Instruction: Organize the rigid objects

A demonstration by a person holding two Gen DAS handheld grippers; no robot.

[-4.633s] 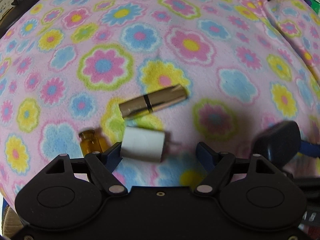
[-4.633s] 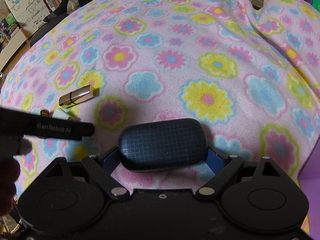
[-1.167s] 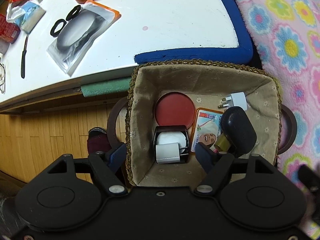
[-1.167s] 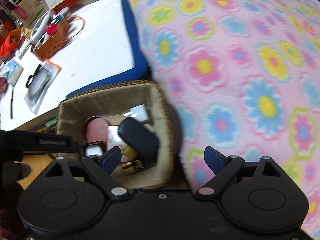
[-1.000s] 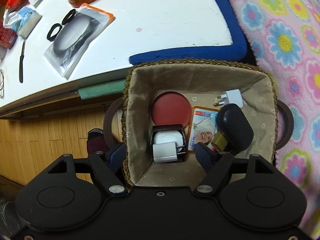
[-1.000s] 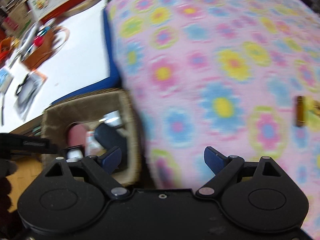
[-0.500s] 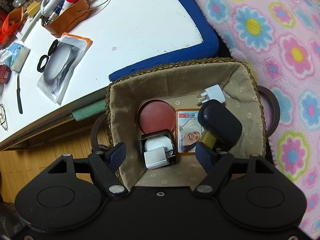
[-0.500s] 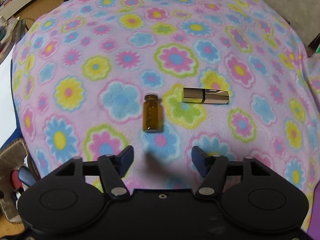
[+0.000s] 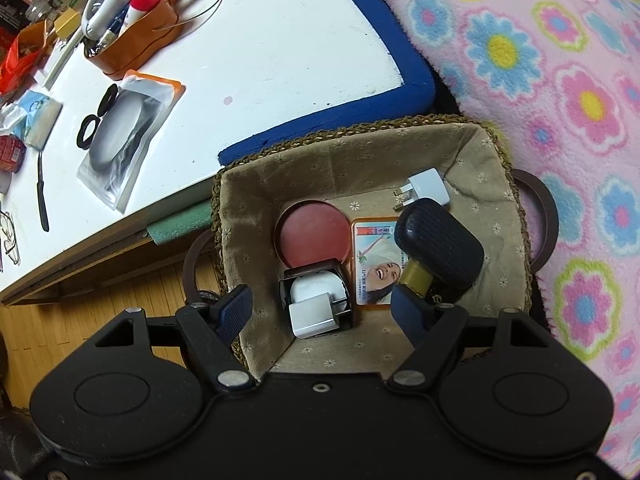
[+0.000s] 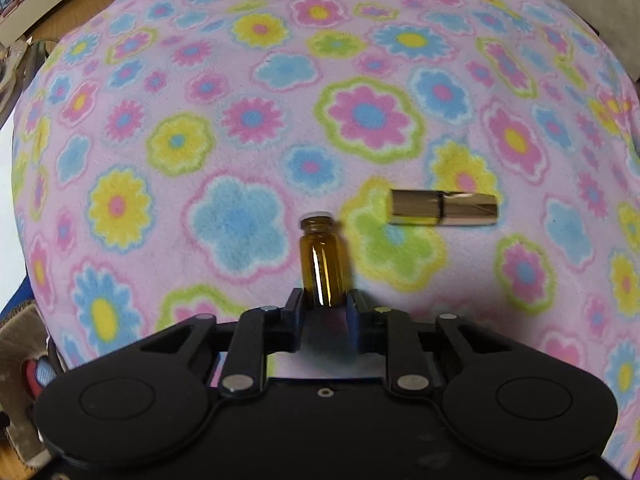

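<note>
So the right tongs [image 10: 324, 310] just closed, pinching the amber vial [image 10: 322, 264] on the flowery blanket [image 10: 360, 112]. Left tongs [image 9: 320, 314] hang spread, empty, over the basket [image 9: 516, 216]. Next: lift it, carry it there. Gold tube [image 10: 442, 208] waits just beside.

Vial [image 10: 322, 264] on blanket [image 10: 240, 120], tube [image 10: 443, 208] right of it, basket [image 9: 516, 216] between table [image 9: 280, 60] and blanket

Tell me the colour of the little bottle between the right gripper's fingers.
Amber-brown glass bottle, held by the right gripper; clearest in the right wrist view.
</note>
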